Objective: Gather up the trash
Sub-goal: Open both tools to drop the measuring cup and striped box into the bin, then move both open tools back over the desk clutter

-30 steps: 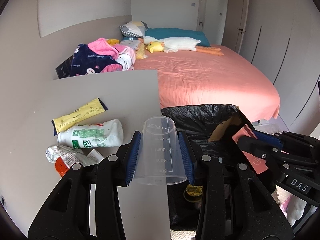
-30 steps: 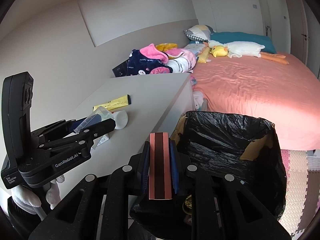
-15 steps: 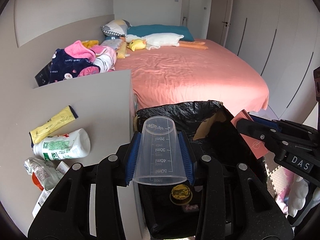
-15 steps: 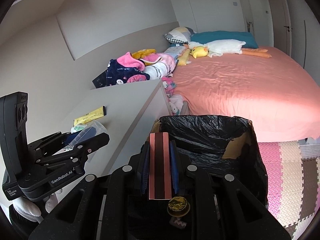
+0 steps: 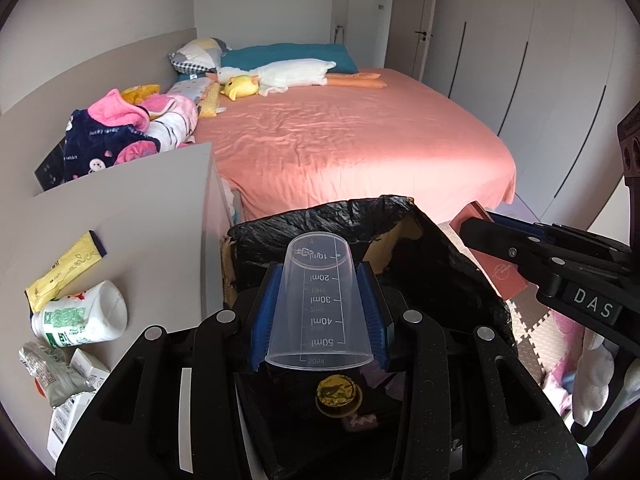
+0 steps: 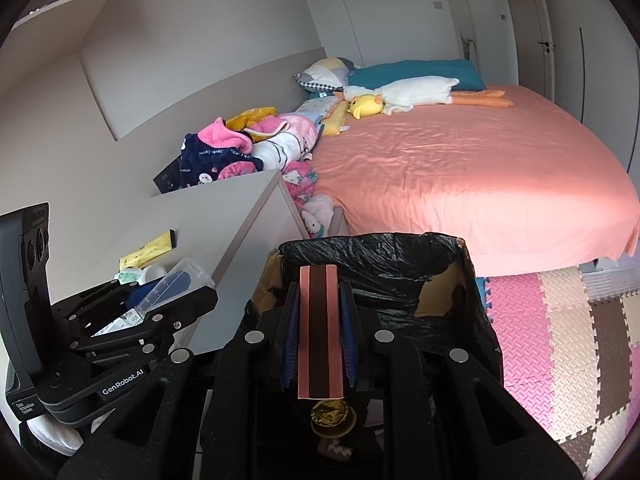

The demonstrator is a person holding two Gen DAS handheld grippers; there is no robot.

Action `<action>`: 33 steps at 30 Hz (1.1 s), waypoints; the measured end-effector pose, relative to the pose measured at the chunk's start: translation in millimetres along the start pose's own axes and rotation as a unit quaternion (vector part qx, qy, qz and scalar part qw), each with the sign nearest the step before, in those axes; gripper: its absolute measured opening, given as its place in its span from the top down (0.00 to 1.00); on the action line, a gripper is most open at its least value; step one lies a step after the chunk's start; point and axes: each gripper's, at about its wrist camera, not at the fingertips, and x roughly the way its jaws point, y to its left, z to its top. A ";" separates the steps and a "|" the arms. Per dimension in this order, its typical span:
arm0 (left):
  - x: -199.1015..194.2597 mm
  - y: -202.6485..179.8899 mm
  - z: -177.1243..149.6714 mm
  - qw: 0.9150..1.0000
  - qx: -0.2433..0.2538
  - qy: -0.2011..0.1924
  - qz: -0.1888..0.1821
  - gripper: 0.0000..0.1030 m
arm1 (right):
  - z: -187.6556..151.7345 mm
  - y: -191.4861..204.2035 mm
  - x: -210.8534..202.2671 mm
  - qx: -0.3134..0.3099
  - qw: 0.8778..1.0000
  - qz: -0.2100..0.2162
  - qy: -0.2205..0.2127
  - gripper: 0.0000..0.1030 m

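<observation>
**Both loads poised over the bin**

The left gripper [image 5: 318, 312] is clamped on an upturned clear measuring cup [image 5: 318, 304], its blue pads pressing both sides, held above the open mouth of the black-lined bin [image 5: 472, 280]. The right gripper [image 6: 320, 332] pinches a slim pink-and-brown box [image 6: 320, 328] above the same bin, where a gold lid [image 6: 332, 416] already lies at the bottom.

The cup's tapered, slick walls could let it squirt out sideways on release and land outside the bin, likely toward the cabinet top [image 5: 132, 216] just left of it. The two grippers sit near each other over the bin, so they may knock together. The bin's mouth looks wide; more trash, a yellow sachet [image 5: 64, 268] and white bottle [image 5: 80, 316], waits on the cabinet top left of it.
</observation>
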 end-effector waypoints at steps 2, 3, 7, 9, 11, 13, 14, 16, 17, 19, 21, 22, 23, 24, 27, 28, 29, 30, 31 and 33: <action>3.5 -4.6 1.8 1.000 0.003 0.002 -0.006 0.62 | 0.1 -3.2 0.4 0.002 1.000 -0.003 0.000 0.80; 5.7 -7.0 2.2 1.000 0.005 0.004 -0.009 0.62 | -0.1 -5.1 0.6 0.004 1.000 -0.005 0.000 0.80; 13.5 -12.6 1.2 1.000 0.010 0.012 -0.019 0.62 | -1.0 -11.4 2.9 0.011 1.000 -0.012 0.003 0.80; 17.0 -14.5 -0.8 0.999 0.010 0.021 -0.042 0.52 | -0.6 -14.0 3.5 0.016 1.000 -0.016 0.002 0.80; 18.9 -15.2 -2.1 0.997 0.003 0.029 -0.066 0.11 | 1.6 -16.9 0.0 0.026 0.999 -0.023 -0.008 0.75; 15.1 -15.9 -1.7 0.998 0.003 0.020 -0.061 0.06 | 3.8 -18.9 -5.3 0.031 0.999 -0.037 -0.021 0.41; 13.0 -16.9 -0.8 0.998 0.006 0.016 -0.054 0.06 | 4.1 -18.6 -10.3 0.032 0.997 -0.053 -0.035 0.22; 8.6 -15.1 0.2 0.999 0.006 0.007 -0.040 0.06 | 5.0 -17.4 -17.9 0.030 0.995 -0.070 -0.058 0.15; 7.6 -13.1 0.4 0.999 0.003 0.005 -0.040 0.06 | 5.6 -16.0 -19.6 0.026 0.995 -0.070 -0.061 0.13; 5.3 -9.0 -0.4 0.999 -0.008 0.004 -0.042 0.06 | 6.7 -15.9 -20.0 0.025 0.996 -0.066 -0.060 0.11; 3.6 -6.0 -1.4 0.999 -0.013 0.004 -0.040 0.06 | 6.2 -14.4 -19.4 0.024 0.996 -0.062 -0.058 0.11; 2.5 -4.8 -2.1 0.999 -0.014 0.002 -0.038 0.06 | 5.7 -13.2 -18.4 0.023 0.996 -0.061 -0.056 0.11; 1.3 -3.5 -2.9 0.999 -0.015 0.002 -0.037 0.06 | 5.3 -12.3 -18.4 0.024 0.996 -0.059 -0.055 0.11; 0.1 -1.9 -3.6 0.999 -0.017 0.001 -0.036 0.06 | 5.0 -10.8 -18.3 0.023 0.997 -0.057 -0.053 0.11; -5.4 3.9 -6.5 0.999 -0.022 -0.003 -0.033 0.06 | 5.3 -4.4 -17.5 0.021 0.997 -0.049 -0.052 0.11; -7.5 6.1 -7.5 0.999 -0.024 -0.004 -0.030 0.06 | 5.4 -2.2 -17.9 0.019 0.997 -0.047 -0.053 0.11; -9.5 7.3 -8.7 0.999 -0.025 -0.005 -0.028 0.06 | 5.5 0.8 -17.7 0.017 0.998 -0.044 -0.052 0.11; -11.8 9.6 -10.2 0.999 -0.026 -0.006 -0.025 0.06 | 5.4 2.9 -17.7 0.015 0.998 -0.042 -0.052 0.11; -13.9 11.9 -11.5 0.999 -0.028 -0.008 -0.021 0.06 | 4.8 5.8 -17.6 0.013 0.998 -0.039 -0.051 0.11; -18.7 17.4 -14.4 0.999 -0.031 -0.010 -0.015 0.06 | 3.6 11.6 -16.1 0.010 0.998 -0.033 -0.048 0.11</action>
